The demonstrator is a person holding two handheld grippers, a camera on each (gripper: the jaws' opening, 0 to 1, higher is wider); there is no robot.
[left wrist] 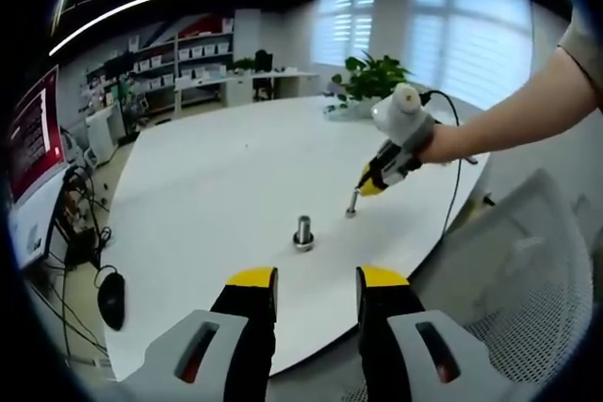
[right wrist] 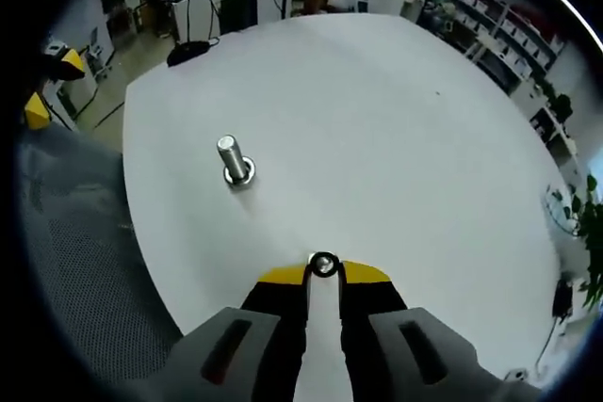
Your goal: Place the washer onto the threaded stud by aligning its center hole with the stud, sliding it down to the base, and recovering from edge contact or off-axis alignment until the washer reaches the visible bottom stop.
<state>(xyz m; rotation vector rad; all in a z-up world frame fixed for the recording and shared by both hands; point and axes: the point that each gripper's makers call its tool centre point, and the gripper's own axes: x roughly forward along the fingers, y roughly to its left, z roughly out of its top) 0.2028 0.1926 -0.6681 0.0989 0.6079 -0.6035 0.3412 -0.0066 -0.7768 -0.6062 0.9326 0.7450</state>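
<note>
On the large white round-edged table (left wrist: 226, 185), a short silver threaded stud (left wrist: 303, 232) is standing upright on its wider base, well in from the table's near edge. In the right gripper view the same stud (right wrist: 233, 159) is sitting to the upper left of the right gripper (right wrist: 323, 272), clearly apart from it. That gripper's yellow-tipped black jaws are standing nearly closed, pinching a small dark metal ring washer (right wrist: 323, 265) at their very tips, with the washer's hole facing the camera and the table surface lying just beyond it. In the left gripper view the right gripper (left wrist: 359, 191) is coming in from the right, held by a person's bare hand (left wrist: 443, 143), its tips pointing down at the table just beside the stud, to the stud's right. The left gripper (left wrist: 315, 281) is hovering over the table's near edge with its yellow-tipped jaws spread apart and gripping nothing. A green potted plant (left wrist: 372, 77) is standing at the table's far side.
</note>
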